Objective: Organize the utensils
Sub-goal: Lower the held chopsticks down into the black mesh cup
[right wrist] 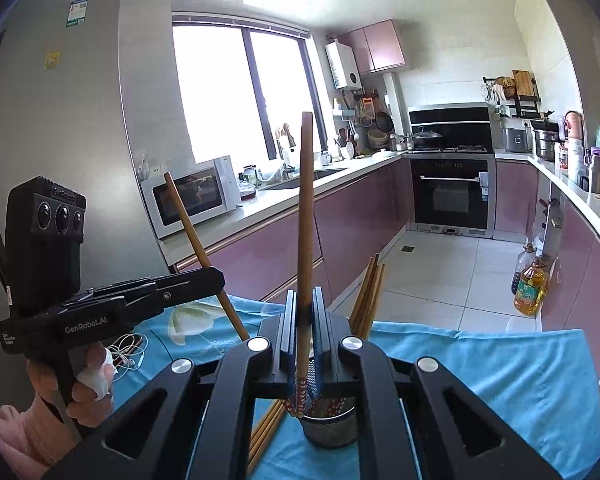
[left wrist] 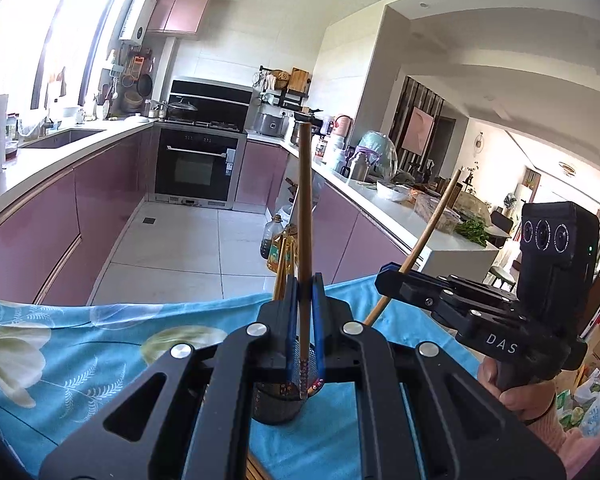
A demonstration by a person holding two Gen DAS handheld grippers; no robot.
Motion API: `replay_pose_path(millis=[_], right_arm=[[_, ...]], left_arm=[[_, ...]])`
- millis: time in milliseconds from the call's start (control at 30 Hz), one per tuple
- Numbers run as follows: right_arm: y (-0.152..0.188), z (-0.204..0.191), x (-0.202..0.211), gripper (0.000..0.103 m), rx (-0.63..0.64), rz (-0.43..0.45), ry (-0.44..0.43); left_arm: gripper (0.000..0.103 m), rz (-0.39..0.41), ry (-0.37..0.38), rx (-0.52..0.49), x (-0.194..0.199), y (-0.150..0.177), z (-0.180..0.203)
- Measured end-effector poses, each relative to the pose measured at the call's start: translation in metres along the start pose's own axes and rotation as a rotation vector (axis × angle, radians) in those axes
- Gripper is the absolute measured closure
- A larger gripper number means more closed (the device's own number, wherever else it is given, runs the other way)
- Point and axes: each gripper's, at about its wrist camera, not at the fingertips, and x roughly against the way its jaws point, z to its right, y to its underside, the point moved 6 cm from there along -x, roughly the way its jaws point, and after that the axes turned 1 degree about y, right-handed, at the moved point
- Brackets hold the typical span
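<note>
Chopsticks clenched upright, one in the left tool (left wrist: pixel 305 312) and one in the right tool (right wrist: pixel 305 320), could miss the holder (right wrist: pixel 329 426), tipping it.

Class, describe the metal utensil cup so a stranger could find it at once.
Start at the blue flowered cloth covering the table. Near its middle, under the two tools, stands the perforated metal cup. It is the only upright container there; the loose chopsticks lie flat beside it.
</note>
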Motion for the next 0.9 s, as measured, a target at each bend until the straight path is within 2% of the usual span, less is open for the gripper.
replay_pose_path(millis=[433, 900], right_arm=[[-0.002, 0.007, -0.017, 0.097, -0.006, -0.005, 0.017], [0.008, 0.016, -0.038, 0.097, -0.028, -0.052, 0.029]], left_arm=[[0.095, -0.004, -0.039, -0.028, -0.011, -0.001, 0.006], [0.095, -0.053, -0.079, -0.023, -0.032, 0.005, 0.004]])
